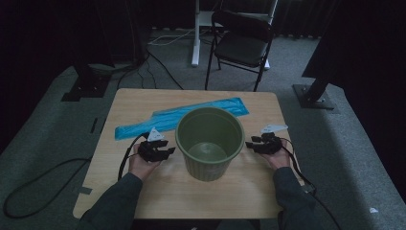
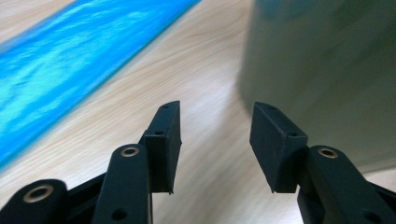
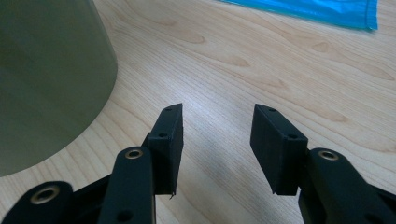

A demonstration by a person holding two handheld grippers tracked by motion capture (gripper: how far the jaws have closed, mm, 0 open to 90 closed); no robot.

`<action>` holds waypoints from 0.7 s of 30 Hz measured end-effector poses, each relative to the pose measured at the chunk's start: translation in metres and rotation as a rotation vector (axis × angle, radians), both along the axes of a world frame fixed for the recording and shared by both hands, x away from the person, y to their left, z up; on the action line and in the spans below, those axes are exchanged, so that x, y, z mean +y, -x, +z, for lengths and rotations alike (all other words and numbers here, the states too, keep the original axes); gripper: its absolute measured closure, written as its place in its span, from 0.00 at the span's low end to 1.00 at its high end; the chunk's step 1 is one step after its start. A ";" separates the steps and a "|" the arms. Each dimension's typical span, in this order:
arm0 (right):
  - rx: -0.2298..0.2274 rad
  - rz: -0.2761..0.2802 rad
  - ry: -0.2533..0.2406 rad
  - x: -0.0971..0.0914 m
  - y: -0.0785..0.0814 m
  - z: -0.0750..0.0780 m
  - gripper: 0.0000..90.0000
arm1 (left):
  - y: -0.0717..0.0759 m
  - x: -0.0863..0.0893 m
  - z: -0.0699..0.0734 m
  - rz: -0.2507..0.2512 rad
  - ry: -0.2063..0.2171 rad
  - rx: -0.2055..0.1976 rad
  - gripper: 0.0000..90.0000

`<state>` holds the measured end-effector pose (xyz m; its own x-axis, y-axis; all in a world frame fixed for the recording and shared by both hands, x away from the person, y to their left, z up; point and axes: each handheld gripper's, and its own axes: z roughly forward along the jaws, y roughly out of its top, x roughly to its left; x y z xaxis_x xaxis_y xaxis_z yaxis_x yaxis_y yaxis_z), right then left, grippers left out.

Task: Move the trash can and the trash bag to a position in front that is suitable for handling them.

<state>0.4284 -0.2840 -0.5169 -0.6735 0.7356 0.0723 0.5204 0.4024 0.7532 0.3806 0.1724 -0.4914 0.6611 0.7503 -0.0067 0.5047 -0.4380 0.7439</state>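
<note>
left gripper [image 1: 168, 152] sits at centre-left of the high view, jaws spread wide with nothing between them; in the left gripper view bare wood shows through the gap, the green wall just off the right jaw tip. right gripper [image 1: 249, 144] at centre-right, likewise spread wide and empty; in the right gripper view only tabletop [image 3: 243, 70] lies between the jaws.

green plastic bin [image 1: 209, 142] stands upright at the middle of the wooden table [image 1: 143, 98], mouth up, inside empty as far as visible. the two grippers flank it, one on each side, both near its wall and apart from it. in the left gripper view the bin wall [image 2: 322, 70] takes the right half of the frame; in the right gripper view it [image 3: 46, 79] is at upper left.

blue plastic bag [image 1: 179, 117] lies flat behind the bin, running from middle-left toward upper centre, partly hidden by the rim. also at upper left of the left gripper view [image 2: 70, 65] and upper right of the right gripper view [image 3: 317, 10].

judgement: bag laid out flat beside the empty bin, probably a liner to go in it. the symmetric stance looks like a ready position.
</note>
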 end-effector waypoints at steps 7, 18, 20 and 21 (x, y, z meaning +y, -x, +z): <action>-0.003 0.014 0.003 0.003 0.002 0.002 0.59 | -0.009 0.016 0.000 0.051 -0.007 0.015 0.59; -0.015 0.036 0.023 0.007 0.005 0.004 0.57 | -0.032 0.034 0.001 0.092 -0.056 0.027 0.53; -0.015 0.034 0.020 0.006 0.005 0.004 0.57 | -0.036 0.036 0.001 0.099 -0.060 0.028 0.53; -0.015 0.034 0.020 0.006 0.005 0.004 0.57 | -0.039 0.037 0.001 0.097 -0.059 0.032 0.53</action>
